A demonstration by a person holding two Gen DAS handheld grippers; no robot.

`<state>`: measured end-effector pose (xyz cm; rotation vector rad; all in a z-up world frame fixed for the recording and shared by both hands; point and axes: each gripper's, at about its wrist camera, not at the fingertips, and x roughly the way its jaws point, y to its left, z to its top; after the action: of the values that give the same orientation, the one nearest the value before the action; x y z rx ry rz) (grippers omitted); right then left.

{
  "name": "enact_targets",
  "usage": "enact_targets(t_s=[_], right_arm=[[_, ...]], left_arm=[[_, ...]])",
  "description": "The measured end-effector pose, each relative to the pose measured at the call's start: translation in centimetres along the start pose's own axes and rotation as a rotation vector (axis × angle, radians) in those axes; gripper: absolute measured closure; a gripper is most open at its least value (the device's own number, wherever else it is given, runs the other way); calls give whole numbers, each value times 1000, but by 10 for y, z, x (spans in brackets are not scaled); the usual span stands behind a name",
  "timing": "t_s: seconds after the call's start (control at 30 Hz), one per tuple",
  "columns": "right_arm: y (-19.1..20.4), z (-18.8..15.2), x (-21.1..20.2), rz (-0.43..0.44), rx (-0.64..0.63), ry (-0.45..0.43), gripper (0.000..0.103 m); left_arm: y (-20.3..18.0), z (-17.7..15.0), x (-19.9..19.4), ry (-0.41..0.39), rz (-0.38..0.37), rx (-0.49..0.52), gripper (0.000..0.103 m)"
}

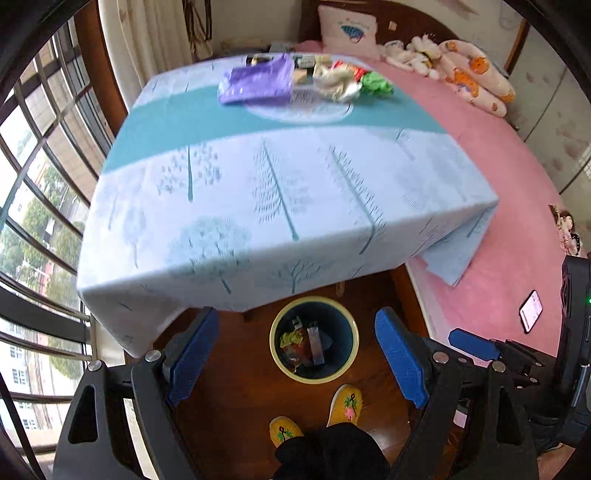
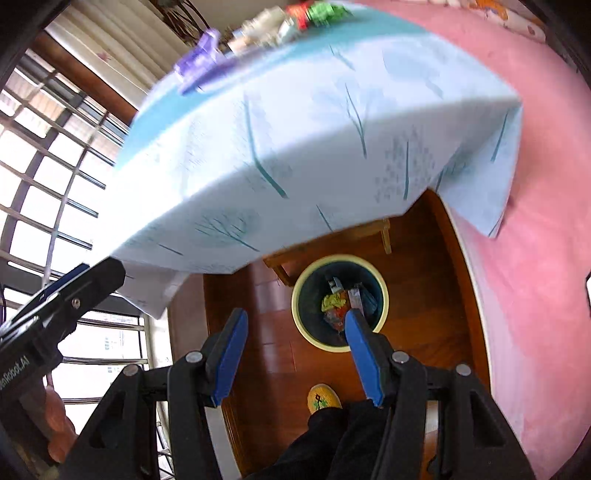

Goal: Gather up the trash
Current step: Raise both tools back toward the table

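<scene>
Trash lies at the far end of the table: a purple plastic bag [image 1: 258, 83] [image 2: 201, 61], a cream crumpled wrapper [image 1: 338, 83] and green crumpled paper [image 1: 376, 84] [image 2: 327, 11]. On the wooden floor below the table's near edge stands a round bin [image 1: 314, 378] [image 2: 385, 299] with wrappers [image 1: 303, 343] [image 2: 334, 304] inside. My left gripper [image 1: 295, 350] hangs high over the bin, open and empty. My right gripper [image 2: 295, 350] is beside it, open too, with nothing between its blue pads [image 2: 364, 354]; its right finger overlaps the bin's rim in view.
The table [image 1: 280, 177] wears a pale blue tree-print cloth. A pink bed [image 1: 498, 177] on the right carries plush toys [image 1: 469, 70] and a phone [image 1: 531, 310]. A barred window [image 1: 37, 221] fills the left. A person's yellow slippers [image 1: 345, 404] stand near the bin.
</scene>
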<state>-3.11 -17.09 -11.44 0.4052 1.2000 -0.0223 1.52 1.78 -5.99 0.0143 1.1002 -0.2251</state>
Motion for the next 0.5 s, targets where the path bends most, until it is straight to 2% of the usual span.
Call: enact_targets(t_s=[0.3, 0.5], right_arm=[[28, 14, -77, -21, -60, -151, 48], [43, 29, -111, -49, -99, -250, 48]], left_arm=[[-2, 34, -69, -124, -39, 19, 17], [-5, 53, -99, -203, -52, 35, 12]])
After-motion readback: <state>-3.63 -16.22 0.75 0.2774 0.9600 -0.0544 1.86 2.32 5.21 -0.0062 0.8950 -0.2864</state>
